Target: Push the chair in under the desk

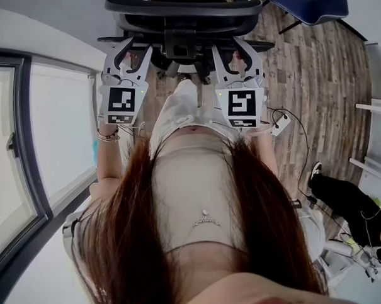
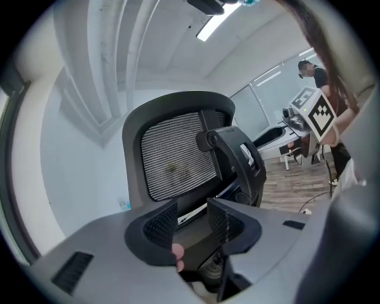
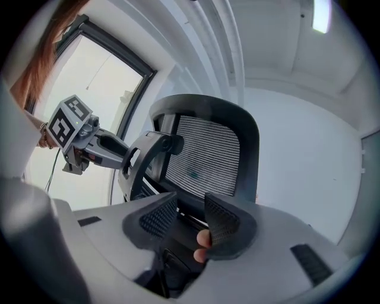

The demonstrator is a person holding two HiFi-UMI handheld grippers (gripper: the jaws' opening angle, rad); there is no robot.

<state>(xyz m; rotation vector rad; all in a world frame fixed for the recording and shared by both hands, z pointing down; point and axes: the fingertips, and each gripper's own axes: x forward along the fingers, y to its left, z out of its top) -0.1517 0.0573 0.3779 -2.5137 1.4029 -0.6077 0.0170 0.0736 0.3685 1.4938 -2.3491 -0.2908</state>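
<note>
While the chair [image 1: 184,16] stands directly ahead of the person, at the top of the head view with its back toward them, no desk can be made out in any view, so how far it is from being pushed in cannot be judged. Both gripper views look up at its mesh backrest [image 2: 178,163] against a white wall. The left gripper [image 2: 191,217] and right gripper [image 3: 190,214] sit level with each other, just behind the lower back of the chair, one to each side. Each has its jaws moderately apart; dark chair frame shows in the gaps, but no pad presses on it and neither tool holds anything. An armrest [image 2: 237,154] curves forward on either side. Wood floor [image 1: 313,67] lies to the right and a window [image 1: 57,122] to the left. Likely hazards: an uneven push from the two sides could swivel the chair off line; open jaws could slip off or snag the mesh; the armrests could catch a desk edge.
</note>
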